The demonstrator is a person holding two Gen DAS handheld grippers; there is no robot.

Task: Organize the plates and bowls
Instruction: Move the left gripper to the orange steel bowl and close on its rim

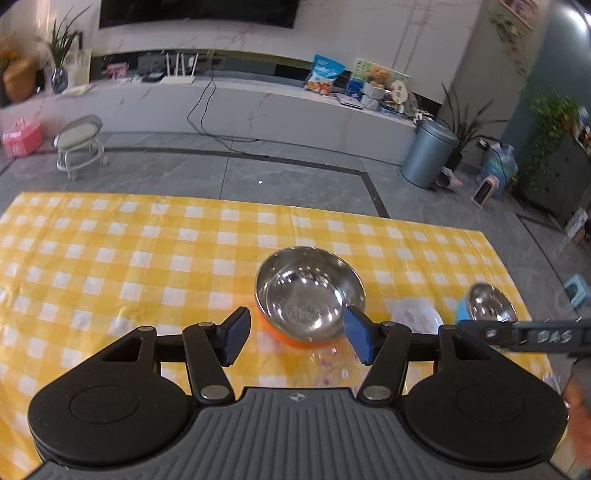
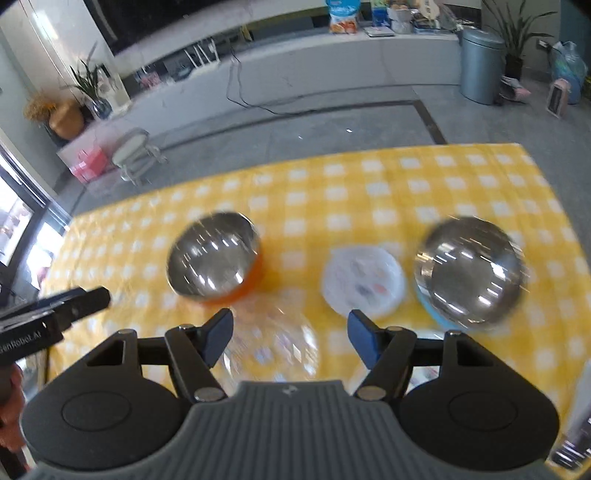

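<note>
On the yellow check cloth (image 2: pixel 461 177) the orange bowl (image 2: pixel 216 258) sits about 10 o'clock of the white plate (image 2: pixel 364 282), blue bowl (image 2: pixel 469 273) at 3; both the left gripper (image 1: pixel 293 334) and right gripper (image 2: pixel 291 338) are spread wide, empty. I'd approach a rim slow and square

Living room with grey tile floor and a long white media bench

Beyond the jaws, the grey floor (image 1: pixel 295 173) runs to a low white bench (image 1: pixel 258 107) along a pale marble wall (image 1: pixel 369 33), under a dark screen (image 1: pixel 199 11). A black cable (image 1: pixel 201 110) trails down the bench. Far left of the jaws stands a small wheeled stool (image 1: pixel 79 144), far right a grey bin (image 1: pixel 428 151) beside potted plants (image 1: pixel 465 122). Daylight enters through a window (image 2: pixel 18 218).
</note>
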